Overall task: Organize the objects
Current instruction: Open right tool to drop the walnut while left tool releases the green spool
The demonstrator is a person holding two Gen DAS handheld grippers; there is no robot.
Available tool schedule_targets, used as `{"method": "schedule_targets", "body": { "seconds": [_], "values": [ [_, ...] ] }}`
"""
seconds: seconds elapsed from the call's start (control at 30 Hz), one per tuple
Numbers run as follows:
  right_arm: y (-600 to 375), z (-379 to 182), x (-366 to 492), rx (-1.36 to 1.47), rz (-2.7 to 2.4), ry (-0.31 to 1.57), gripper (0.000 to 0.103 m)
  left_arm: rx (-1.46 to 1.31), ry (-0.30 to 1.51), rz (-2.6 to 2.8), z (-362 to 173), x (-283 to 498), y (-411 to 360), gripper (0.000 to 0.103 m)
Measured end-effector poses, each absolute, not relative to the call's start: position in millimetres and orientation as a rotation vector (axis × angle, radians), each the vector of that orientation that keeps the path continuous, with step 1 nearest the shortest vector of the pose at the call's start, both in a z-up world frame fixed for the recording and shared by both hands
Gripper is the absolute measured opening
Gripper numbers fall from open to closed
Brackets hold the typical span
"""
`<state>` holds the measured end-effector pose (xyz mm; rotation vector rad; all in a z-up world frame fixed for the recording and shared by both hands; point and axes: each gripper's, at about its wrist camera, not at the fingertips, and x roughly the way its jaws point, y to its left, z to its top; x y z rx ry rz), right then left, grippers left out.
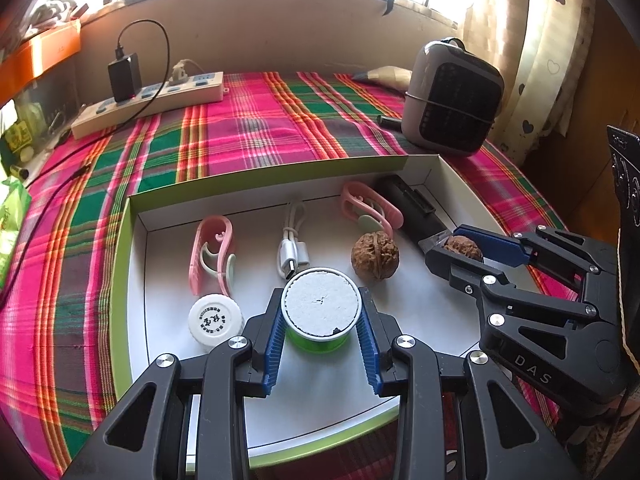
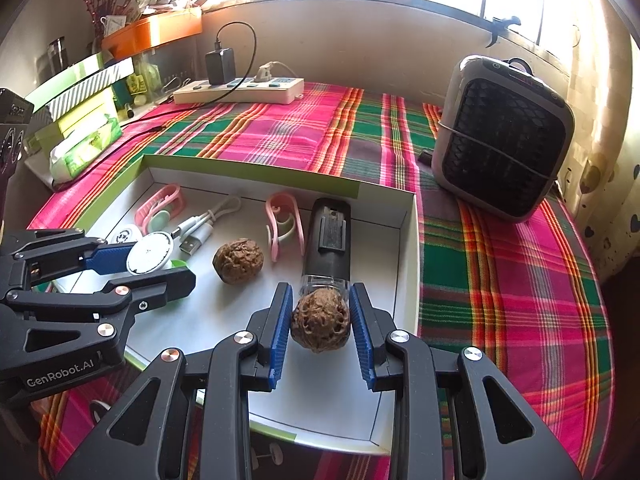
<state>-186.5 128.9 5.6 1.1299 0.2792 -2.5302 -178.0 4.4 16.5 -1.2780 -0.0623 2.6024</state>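
Both of your grippers work inside the white box [image 1: 432,168], which sits on the plaid cloth [image 1: 248,128]. Your left gripper [image 1: 321,334] has its blue pads clamped on the sides of the green spool [image 1: 319,312], its white paper face turned up to the camera, near the front-left of the box floor. Your right gripper [image 2: 320,322] is clamped on 1 walnut [image 2: 320,320], carried just in front of the clear end of the black device [image 2: 326,240] (whether the nut touches the floor cannot be told).

To do this step well, judged from these views: lower each piece until it bears on the box floor before you let the pads part, since a walnut rolls and the spool may tip if dropped. Open slowly and draw back along the fingers' own line.

Room and edges: a 2nd walnut [image 2: 238,260] lies near, to the left of your right gripper; the USB cable [image 1: 292,246] lies just beyond the spool, and the white cap [image 1: 216,322] sits just beside your left finger. 2 pink clips [image 1: 212,252] [image 1: 372,208] rest further back. The right wall of the box stands close to the held walnut, so free floor is mainly the front centre, between your 2 grippers. Keep them well apart.
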Motion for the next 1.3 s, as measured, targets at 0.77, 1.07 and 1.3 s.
{"method": "schedule_targets", "body": {
  "seconds": [0.77, 1.07, 1.3],
  "values": [
    [130.6, 10.3, -181.1, 1.127, -2.555, 0.257, 0.041, -1.252, -0.066, 2.620, 26.0, -172.2, 2.3, 0.036],
    [133.1, 16.5, -172.8, 1.104, -2.574, 0.247, 0.046, -1.235, -0.078, 2.639, 31.1, -164.9, 0.2, 0.038],
    [133.5, 23.3, -164.1, 1.080, -2.587, 0.242, 0.046, -1.219, -0.084, 2.654, 36.0, -155.7, -2.7, 0.038]
  ]
}}
